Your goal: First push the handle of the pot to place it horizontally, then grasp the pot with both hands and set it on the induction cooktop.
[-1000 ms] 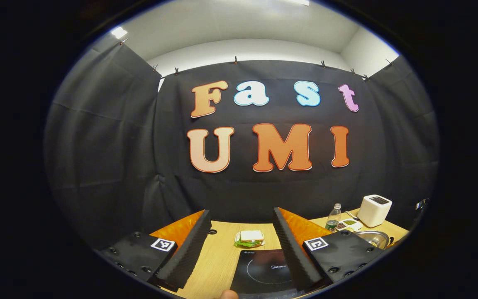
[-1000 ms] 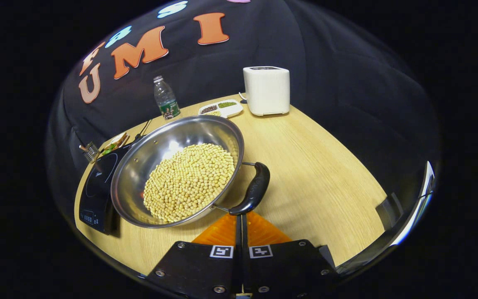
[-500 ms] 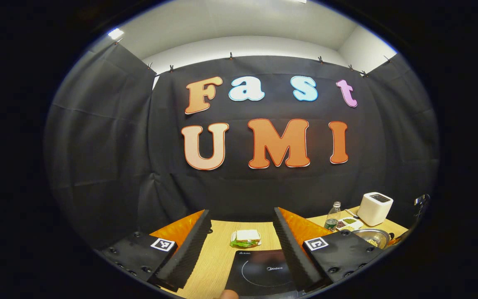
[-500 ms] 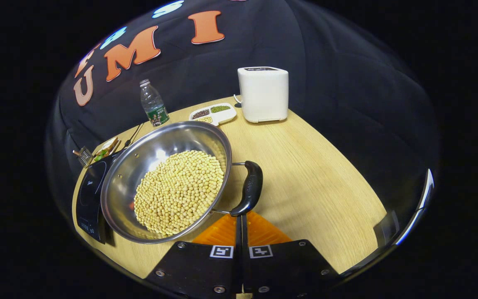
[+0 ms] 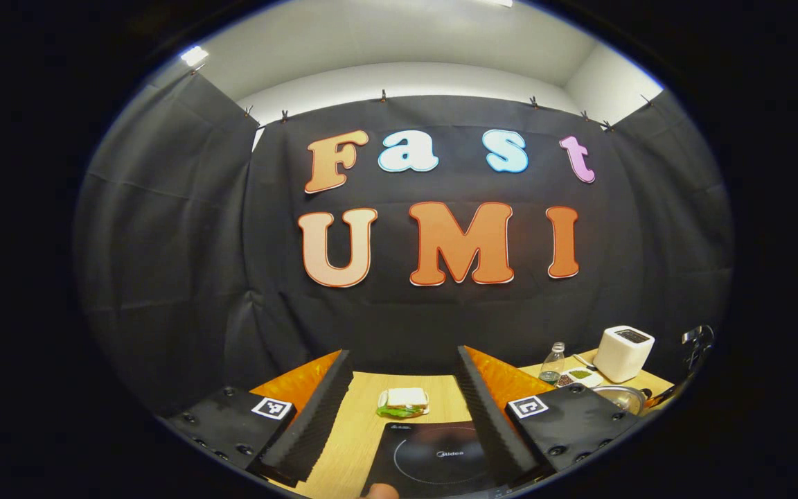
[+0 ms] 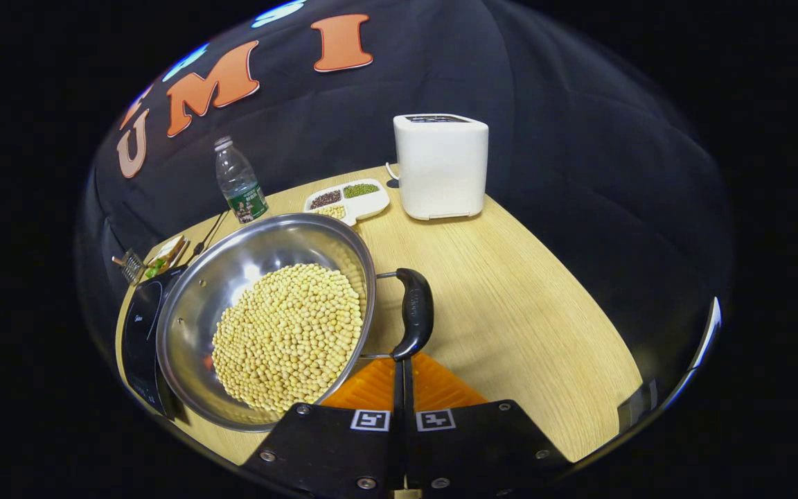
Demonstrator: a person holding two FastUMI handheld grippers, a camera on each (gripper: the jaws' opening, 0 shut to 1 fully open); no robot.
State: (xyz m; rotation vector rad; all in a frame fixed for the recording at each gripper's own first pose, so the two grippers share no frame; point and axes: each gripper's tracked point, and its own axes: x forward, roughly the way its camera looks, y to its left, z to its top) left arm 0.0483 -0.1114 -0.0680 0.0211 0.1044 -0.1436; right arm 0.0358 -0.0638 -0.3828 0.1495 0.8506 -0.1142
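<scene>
In the right gripper view a steel pot [image 6: 191,305] full of pale beans [image 6: 288,333] stands on the wooden table [image 6: 510,305]. Its left side overlaps the black induction cooktop [image 6: 134,326]. The pot's black side handle [image 6: 415,310] points almost straight away from me. My right gripper [image 6: 402,362] is shut, its tips against the handle's near end. My left gripper [image 5: 399,409] is open above the cooktop [image 5: 433,457], nothing between its fingers. The pot's rim [image 5: 619,396] peeks past its right finger.
A white toaster [image 6: 440,166], a divided tray of grains [image 6: 347,197] and a water bottle [image 6: 236,180] stand at the table's back. A sandwich [image 5: 402,400] lies just beyond the cooktop. The table's right half beside the handle is bare wood.
The pot has turned and slid left toward the cooktop. Its handle swung from slanted to nearly straight ahead of my shut right gripper. The left gripper shifted slightly right, staying open.
</scene>
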